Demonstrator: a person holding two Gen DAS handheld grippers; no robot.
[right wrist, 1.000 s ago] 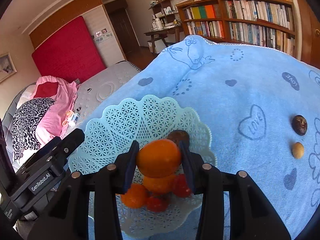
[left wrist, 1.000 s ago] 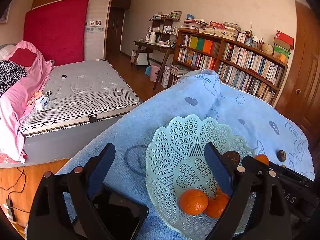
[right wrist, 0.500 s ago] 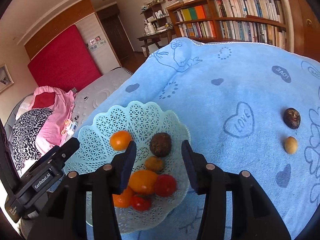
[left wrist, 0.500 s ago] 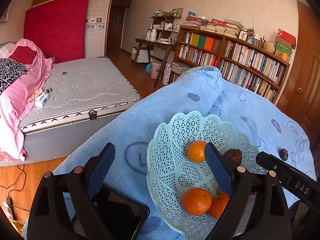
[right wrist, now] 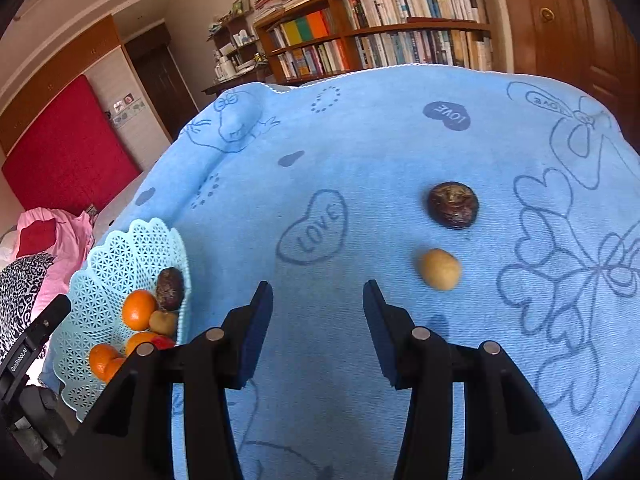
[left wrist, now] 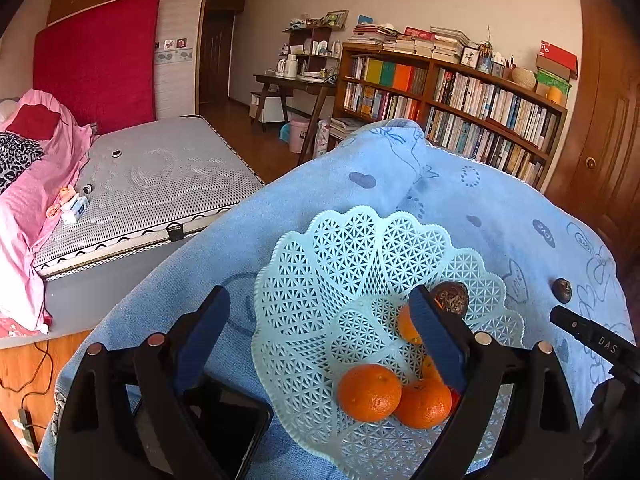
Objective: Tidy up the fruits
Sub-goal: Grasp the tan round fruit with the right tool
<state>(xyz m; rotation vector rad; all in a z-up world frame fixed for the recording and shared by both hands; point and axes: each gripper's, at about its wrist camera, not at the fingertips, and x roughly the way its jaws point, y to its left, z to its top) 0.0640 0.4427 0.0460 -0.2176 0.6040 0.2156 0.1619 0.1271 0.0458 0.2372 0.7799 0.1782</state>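
Meanwhile the right gripper [right wrist: 318, 320] hangs spread and empty over the blue towel [right wrist: 380, 152], with a tan fruit [right wrist: 439, 269] at two o'clock from its fingertips and a dark brown fruit [right wrist: 453, 205] just beyond that. Similarly released, the left gripper [left wrist: 320, 332] straddles the mint basket [left wrist: 320, 248], where oranges [left wrist: 369, 392] sit at five o'clock.

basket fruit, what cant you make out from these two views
- Red fruit: right wrist view, mostly behind the right gripper's finger; its kind is unclear.
- Orange: left wrist view, half covered by the left gripper's finger.
- Basket: near rim cut off by the bottom edge, left wrist view.
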